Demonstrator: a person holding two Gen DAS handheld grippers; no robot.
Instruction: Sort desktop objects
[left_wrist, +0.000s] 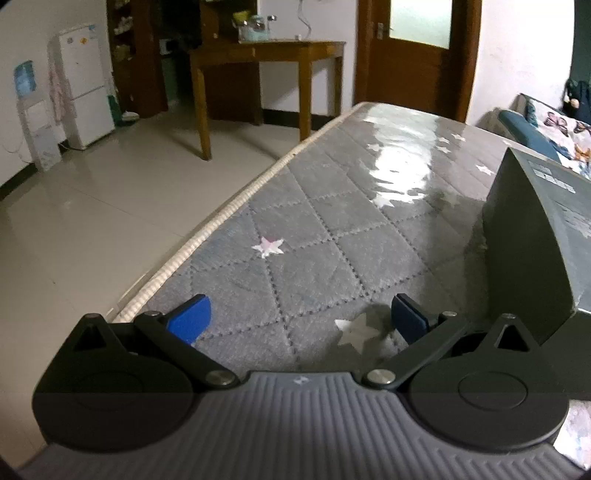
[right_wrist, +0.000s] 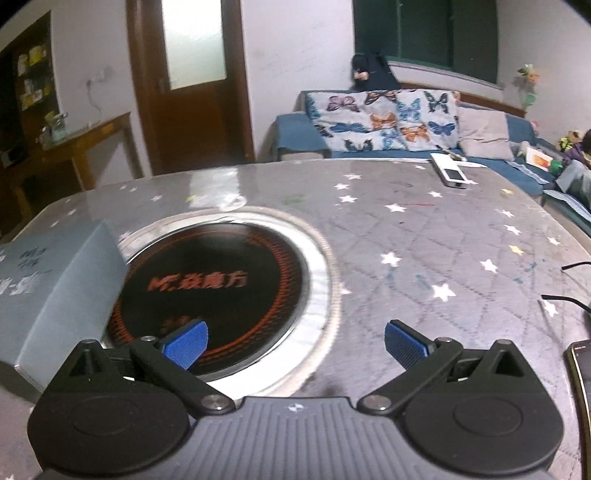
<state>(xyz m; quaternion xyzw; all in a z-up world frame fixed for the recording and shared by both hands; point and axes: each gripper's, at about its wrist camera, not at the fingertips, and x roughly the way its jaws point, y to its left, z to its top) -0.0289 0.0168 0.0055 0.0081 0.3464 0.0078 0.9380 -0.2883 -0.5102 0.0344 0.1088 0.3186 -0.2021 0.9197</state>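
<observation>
Beside the gaping, empty left gripper (left_wrist: 301, 321) stands a grey box (left_wrist: 532, 236); right gripper (right_wrist: 295, 343) likewise, seemingly.

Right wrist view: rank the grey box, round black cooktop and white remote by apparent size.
1. Round black cooktop
2. Grey box, cut off by the frame, so unsure against the cooktop
3. White remote, farthest away

The table (right_wrist: 424, 236), covered in a grey quilted cloth with white stars under glossy clear film, has a round black induction hob (right_wrist: 221, 288) set into it (steel-rimmed). A grey cardboard box (right_wrist: 55, 295) overlaps the hob's left edge; a white handheld device (right_wrist: 448, 170) lies at the far edge, a dark phone (right_wrist: 581, 387) at the right.
</observation>
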